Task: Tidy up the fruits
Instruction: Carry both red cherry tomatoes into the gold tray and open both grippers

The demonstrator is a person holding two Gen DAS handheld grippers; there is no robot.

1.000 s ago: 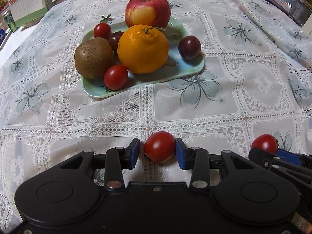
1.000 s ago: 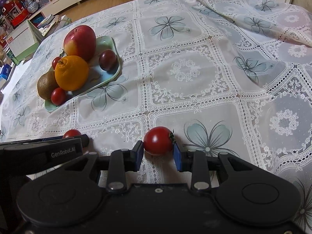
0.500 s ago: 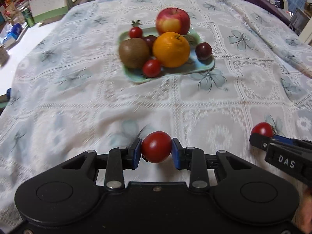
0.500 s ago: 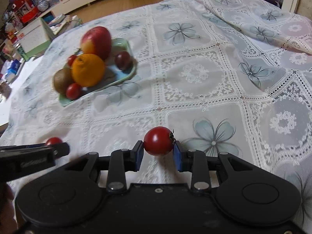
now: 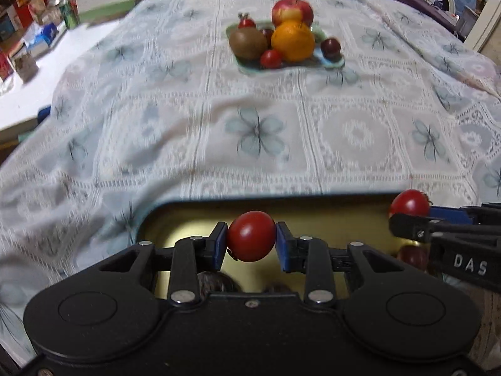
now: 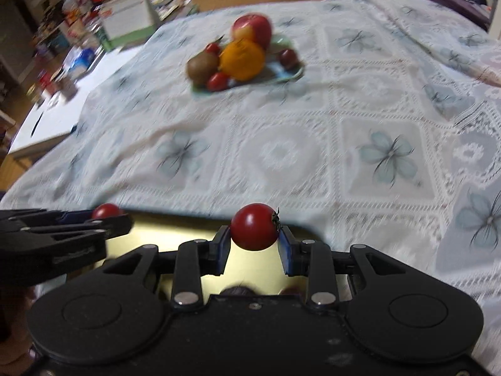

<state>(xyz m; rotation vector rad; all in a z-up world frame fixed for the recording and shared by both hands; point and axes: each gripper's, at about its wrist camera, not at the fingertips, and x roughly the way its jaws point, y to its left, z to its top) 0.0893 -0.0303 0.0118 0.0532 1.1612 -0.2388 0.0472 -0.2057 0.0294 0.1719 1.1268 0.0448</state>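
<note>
Both tools now over gold tray point(image 5: 188, 216) (w/ tomatoes)

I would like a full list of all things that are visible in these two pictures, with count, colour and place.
apple: one, red and yellow, far end of plate
orange: one, orange, middle of plate
kiwi: one, brown, left side of plate
small tomatoes on plate: two red, front and back; two darker round fruits too
plate: one, pale green, far on tablecloth
tablecloth: one, white lace, blue flowers
tray: one, gold, near edge, under both grippers; dark fruits inside, unclear
held tomatoes: two, red, one in each gripper
left gripper: black, blue jaws, shut
right gripper: same, shut
</note>
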